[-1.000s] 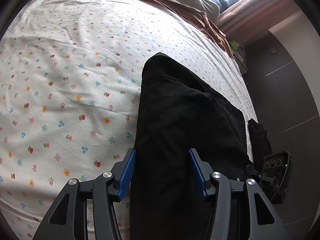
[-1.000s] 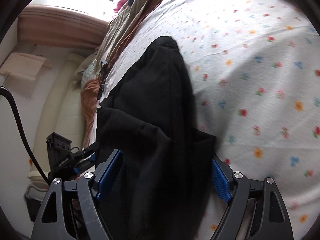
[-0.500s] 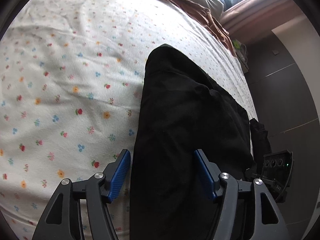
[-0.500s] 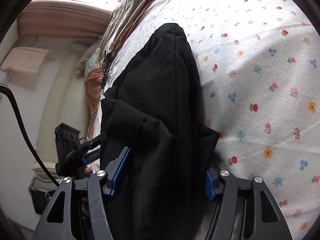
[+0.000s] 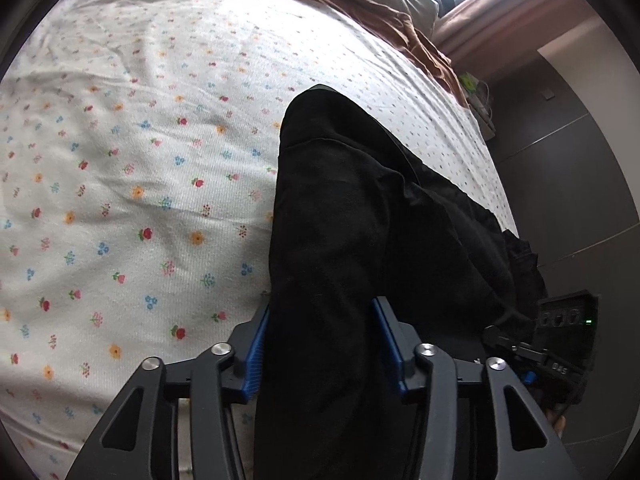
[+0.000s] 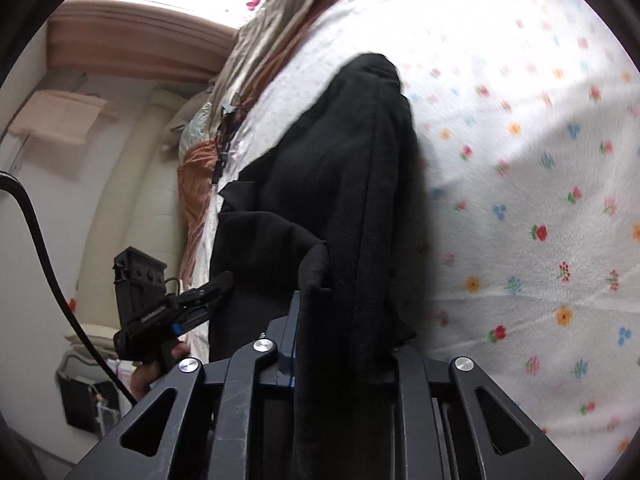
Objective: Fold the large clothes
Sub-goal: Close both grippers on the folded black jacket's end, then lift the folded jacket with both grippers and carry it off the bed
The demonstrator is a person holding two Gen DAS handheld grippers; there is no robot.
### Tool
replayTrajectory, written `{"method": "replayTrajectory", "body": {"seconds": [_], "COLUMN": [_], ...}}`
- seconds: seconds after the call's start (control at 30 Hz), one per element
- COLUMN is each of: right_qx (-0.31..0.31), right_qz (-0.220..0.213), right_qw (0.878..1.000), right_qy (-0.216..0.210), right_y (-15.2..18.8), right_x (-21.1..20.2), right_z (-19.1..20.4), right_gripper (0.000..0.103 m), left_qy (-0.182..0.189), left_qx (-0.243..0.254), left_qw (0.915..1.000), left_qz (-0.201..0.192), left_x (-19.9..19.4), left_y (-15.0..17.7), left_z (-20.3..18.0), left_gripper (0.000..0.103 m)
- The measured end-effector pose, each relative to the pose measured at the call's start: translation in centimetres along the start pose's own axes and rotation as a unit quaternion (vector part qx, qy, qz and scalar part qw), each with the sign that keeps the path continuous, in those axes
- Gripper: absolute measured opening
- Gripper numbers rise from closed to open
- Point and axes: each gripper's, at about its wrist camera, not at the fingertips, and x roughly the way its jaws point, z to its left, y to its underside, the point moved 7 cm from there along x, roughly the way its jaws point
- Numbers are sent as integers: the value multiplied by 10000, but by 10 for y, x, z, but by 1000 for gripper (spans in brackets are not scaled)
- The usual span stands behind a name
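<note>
Black garment (image 5: 340, 240) on floral bedsheet (image 5: 140, 160), apparently clamped in both left gripper (image 5: 320, 344) and right gripper (image 6: 344, 344).

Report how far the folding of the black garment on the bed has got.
Done: the black garment already lies as a long narrow strip on the floral sheet, so a lengthwise fold looks made. In hand: the right tongs are shut on its near end; the left tongs straddle the cloth, pads apart, grip not certain. Left: probably carrying this near end toward the far end and flattening.
</note>
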Motion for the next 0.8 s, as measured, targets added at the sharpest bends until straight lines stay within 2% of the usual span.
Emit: {"method": "replayTrajectory", "body": {"seconds": [0.13,0.2,0.5,0.8], "right_qx": [-230,-340,-643,-1023], "right_qz": [-128,-198,-741,-1138], "right_qw": [9996,9992,9951,9881], "right_qy": [58,86,-127,-166], "right_y": [2,5,18,37], "right_x": [-15,-22,-71,-126], "right_z": [23,35,74,112], "right_gripper": [16,16,16,16], "left_qy": [94,155,513,920], "left_qx": [-2,-1,173,202], "left_qw": [9999,9996,9957,9903], "left_qz": [-132,-241,-747,-1020], "left_x": [-15,-27,-87,-129], "left_y": [2,5,23,38], "left_z": [-7,-12,-46,-83], "left_gripper": [34,31,28,27]}}
